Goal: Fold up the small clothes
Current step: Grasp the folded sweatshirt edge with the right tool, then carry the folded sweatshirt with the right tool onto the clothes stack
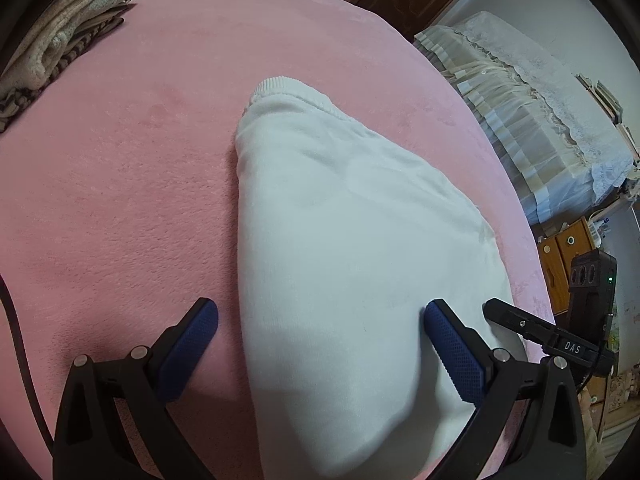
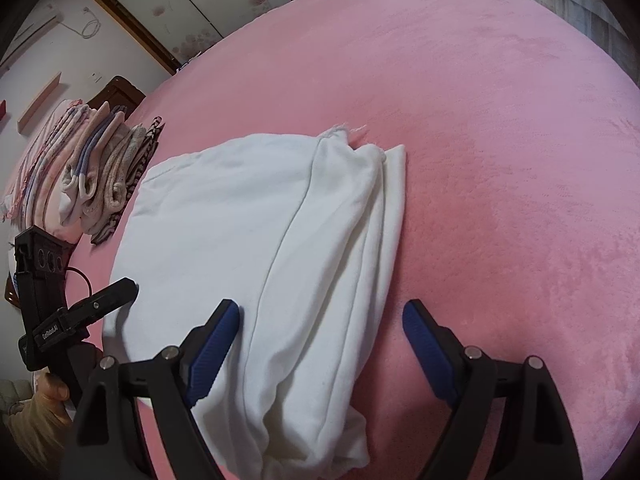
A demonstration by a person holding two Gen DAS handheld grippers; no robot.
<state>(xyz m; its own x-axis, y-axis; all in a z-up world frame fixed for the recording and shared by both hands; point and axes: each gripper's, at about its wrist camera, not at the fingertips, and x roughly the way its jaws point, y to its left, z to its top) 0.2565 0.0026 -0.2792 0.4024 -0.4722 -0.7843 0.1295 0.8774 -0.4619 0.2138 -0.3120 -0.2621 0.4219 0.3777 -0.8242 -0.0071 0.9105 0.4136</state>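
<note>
Left wrist view: white sweater [image 1: 352,240] on pink blanket [image 1: 120,200], sides already folded in. Left gripper [image 1: 320,316] and right gripper [image 2: 320,312] spread wide over near end, pinching nothing. Last fold left. Folded pile [image 2: 92,172] beside sweater.

Two hand-held grippers, seen from their own cameras: the left gripper [image 1: 320,314] and right gripper [image 2: 320,314] share one build, black angled arms tipped with blue, textured pads [image 1: 192,344] and fixed with round silver screws [image 1: 140,352]. A black cable [image 1: 20,360] trails left of the left gripper. Each view catches the other unit's black camera block [image 2: 40,256], one finger lettered "DAS" [image 1: 575,347], and a green light [image 1: 610,279].
</note>
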